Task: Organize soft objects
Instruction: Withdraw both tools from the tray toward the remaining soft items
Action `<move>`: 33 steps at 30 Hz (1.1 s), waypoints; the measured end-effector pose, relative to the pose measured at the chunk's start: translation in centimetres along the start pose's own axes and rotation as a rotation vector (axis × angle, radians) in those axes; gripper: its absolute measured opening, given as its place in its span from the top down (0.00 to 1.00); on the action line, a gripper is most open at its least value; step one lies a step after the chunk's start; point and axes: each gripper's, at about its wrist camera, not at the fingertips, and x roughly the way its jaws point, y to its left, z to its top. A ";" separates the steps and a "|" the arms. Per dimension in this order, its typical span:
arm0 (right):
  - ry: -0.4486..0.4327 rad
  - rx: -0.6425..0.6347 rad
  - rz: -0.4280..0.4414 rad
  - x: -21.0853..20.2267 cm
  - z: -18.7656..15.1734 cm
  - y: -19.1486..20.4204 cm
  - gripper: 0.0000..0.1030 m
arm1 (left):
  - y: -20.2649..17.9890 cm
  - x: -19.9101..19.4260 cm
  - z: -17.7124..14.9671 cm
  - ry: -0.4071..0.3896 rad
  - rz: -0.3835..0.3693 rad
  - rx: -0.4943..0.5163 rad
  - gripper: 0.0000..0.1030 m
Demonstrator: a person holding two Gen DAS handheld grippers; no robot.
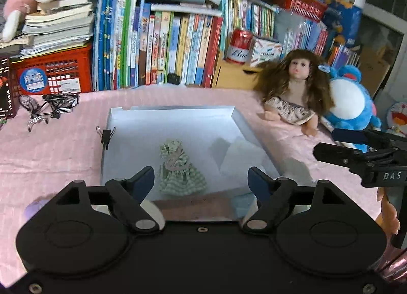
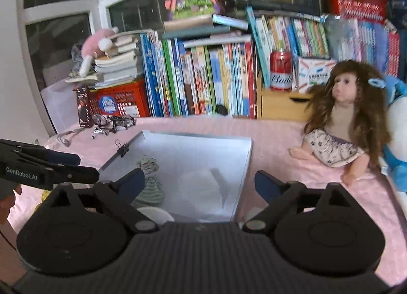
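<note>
A small doll in a green checked dress lies in a shallow silver tray on the pink cloth; it also shows in the right wrist view, in the same tray. My left gripper is open and empty just in front of the small doll. My right gripper is open and empty over the tray's near edge. A long-haired doll sits at the right, also in the right wrist view. A blue plush sits beside it.
A row of books, a red crate and a red can line the back. A model bicycle stands at the left. A binder clip grips the tray's left wall. A pink plush lies on stacked books.
</note>
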 end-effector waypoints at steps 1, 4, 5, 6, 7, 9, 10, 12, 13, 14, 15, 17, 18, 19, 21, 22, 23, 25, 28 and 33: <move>-0.018 -0.002 -0.002 -0.7 -0.4 0.1 0.02 | 0.1 -0.6 -0.7 -0.014 -0.004 -0.014 0.22; -0.064 -0.014 -0.011 -2.5 -1.8 0.6 0.01 | 0.7 -2.0 -3.0 -0.036 -0.019 -0.048 0.21; -0.076 -0.023 -0.018 -3.0 -2.3 0.7 0.00 | 1.0 -2.4 -3.7 -0.042 -0.019 -0.051 0.21; -0.090 -0.035 -0.026 -3.5 -2.8 0.9 0.00 | 1.1 -2.8 -4.5 -0.054 -0.012 -0.052 0.21; -0.104 -0.047 -0.035 -4.0 -3.3 1.2 0.00 | 1.2 -3.2 -5.2 -0.063 -0.004 -0.050 0.21; -0.127 -0.064 -0.049 -4.7 -4.3 1.5 0.00 | 1.3 -3.9 -6.5 -0.085 0.016 -0.042 0.20; -0.139 -0.068 -0.052 -5.0 -4.7 1.7 0.00 | 1.4 -4.2 -7.2 -0.098 0.025 -0.037 0.19; -0.158 -0.066 -0.059 -5.5 -5.5 1.8 0.00 | 1.5 -4.8 -8.3 -0.118 0.044 -0.025 0.18; -0.168 -0.064 -0.064 -5.7 -5.9 1.9 0.00 | 1.6 -5.1 -8.9 -0.127 0.049 -0.020 0.17; -0.178 -0.062 -0.069 -6.0 -6.4 1.9 0.00 | 1.8 -5.4 -9.4 -0.133 0.052 -0.019 0.16; -0.187 -0.059 -0.074 -6.2 -6.7 1.9 0.00 | 2.0 -5.6 -9.8 -0.137 0.055 -0.020 0.15; -0.203 -0.054 -0.085 -6.5 -7.5 1.9 0.00 | 2.4 -5.9 -10.5 -0.140 0.065 -0.029 0.14; -0.210 -0.051 -0.090 -6.7 -7.9 1.9 0.00 | 2.6 -6.1 -10.9 -0.142 0.073 -0.035 0.14; -0.213 -0.046 -0.092 -6.7 -8.2 1.8 0.00 | 2.9 -6.2 -11.3 -0.146 0.083 -0.041 0.14; -0.223 -0.031 -0.101 -7.0 -8.9 1.6 0.00 | 3.4 -6.5 -12.1 -0.158 0.107 -0.043 0.14; -0.224 -0.024 -0.105 -7.1 -9.2 1.5 0.00 | 3.6 -6.6 -12.5 -0.166 0.121 -0.041 0.14; -0.227 -0.019 -0.112 -7.1 -9.5 1.4 0.00 | 3.8 -6.7 -13.0 -0.176 0.141 -0.034 0.14; -0.227 -0.011 -0.131 -7.1 -10.2 1.3 0.00 | 4.1 -7.0 -14.0 -0.197 0.182 -0.018 0.11; -0.216 -0.001 -0.151 -6.9 -11.1 1.1 0.00 | 4.6 -7.1 -15.3 -0.213 0.223 -0.012 0.08; -0.189 0.013 -0.181 -6.4 -12.4 0.8 0.00 | 5.8 -6.8 -16.7 -0.195 0.270 -0.050 0.08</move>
